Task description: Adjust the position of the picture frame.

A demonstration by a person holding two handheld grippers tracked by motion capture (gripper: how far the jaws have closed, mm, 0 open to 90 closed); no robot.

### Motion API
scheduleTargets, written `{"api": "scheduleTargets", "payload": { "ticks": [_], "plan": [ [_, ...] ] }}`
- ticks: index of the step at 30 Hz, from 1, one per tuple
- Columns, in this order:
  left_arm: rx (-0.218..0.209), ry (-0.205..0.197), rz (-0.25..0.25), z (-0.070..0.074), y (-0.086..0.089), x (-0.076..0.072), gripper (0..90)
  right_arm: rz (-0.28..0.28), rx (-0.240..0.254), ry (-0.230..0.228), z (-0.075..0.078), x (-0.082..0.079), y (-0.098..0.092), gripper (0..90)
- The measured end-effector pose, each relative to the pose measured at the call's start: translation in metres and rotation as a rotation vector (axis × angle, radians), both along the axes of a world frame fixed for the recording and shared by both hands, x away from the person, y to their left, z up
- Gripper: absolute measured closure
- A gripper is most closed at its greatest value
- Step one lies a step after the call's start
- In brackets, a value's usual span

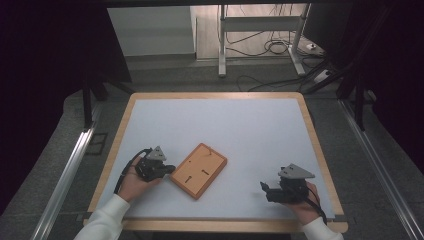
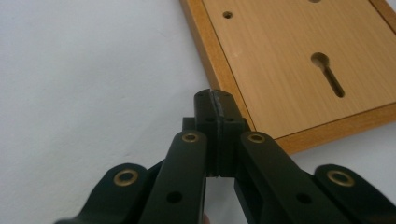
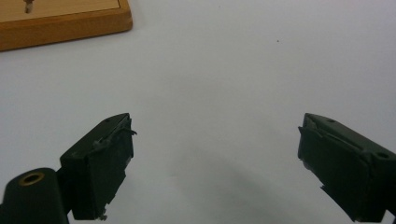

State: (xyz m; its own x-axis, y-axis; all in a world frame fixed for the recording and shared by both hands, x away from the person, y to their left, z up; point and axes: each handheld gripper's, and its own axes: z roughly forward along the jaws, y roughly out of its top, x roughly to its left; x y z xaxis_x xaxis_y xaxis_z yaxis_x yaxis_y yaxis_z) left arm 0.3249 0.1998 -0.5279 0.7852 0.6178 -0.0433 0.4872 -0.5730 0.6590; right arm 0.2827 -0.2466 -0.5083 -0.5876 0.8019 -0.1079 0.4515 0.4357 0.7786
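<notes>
A wooden board (image 1: 199,170) with a raised rim and keyhole slots lies flat on the white table, turned at an angle. My left gripper (image 1: 170,168) sits just left of it, jaws pressed together with nothing between them; in the left gripper view its tip (image 2: 215,95) rests right at the rim of the board (image 2: 299,60). My right gripper (image 1: 263,188) rests near the table's front right, apart from the board. In the right gripper view its jaws (image 3: 215,140) stand wide apart over bare table, and a corner of the board (image 3: 65,21) shows at top left.
The white table top (image 1: 225,125) has a wooden edge all round. Beyond its far edge stand metal frame legs (image 1: 222,45) with loose cables (image 1: 270,47) on the floor. A metal rail (image 1: 65,175) runs along the left side.
</notes>
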Motion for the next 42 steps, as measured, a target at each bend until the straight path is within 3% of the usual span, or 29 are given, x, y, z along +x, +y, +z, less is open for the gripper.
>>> {"api": "scheduleTargets", "payload": {
  "ticks": [10,25,42],
  "plan": [
    [-0.015,0.030,-0.030,-0.001,-0.004,-0.006,90.0,0.004,-0.004,-0.003,0.000,-0.001,0.001,10.3],
    [-0.038,0.031,-0.108,0.004,-0.029,-0.017,90.0,0.010,-0.012,0.000,-0.001,-0.001,0.003,10.3],
    [-0.085,0.049,-0.117,0.001,-0.046,-0.018,90.0,0.010,-0.017,0.003,-0.002,0.000,0.004,10.3]
  ]
}}
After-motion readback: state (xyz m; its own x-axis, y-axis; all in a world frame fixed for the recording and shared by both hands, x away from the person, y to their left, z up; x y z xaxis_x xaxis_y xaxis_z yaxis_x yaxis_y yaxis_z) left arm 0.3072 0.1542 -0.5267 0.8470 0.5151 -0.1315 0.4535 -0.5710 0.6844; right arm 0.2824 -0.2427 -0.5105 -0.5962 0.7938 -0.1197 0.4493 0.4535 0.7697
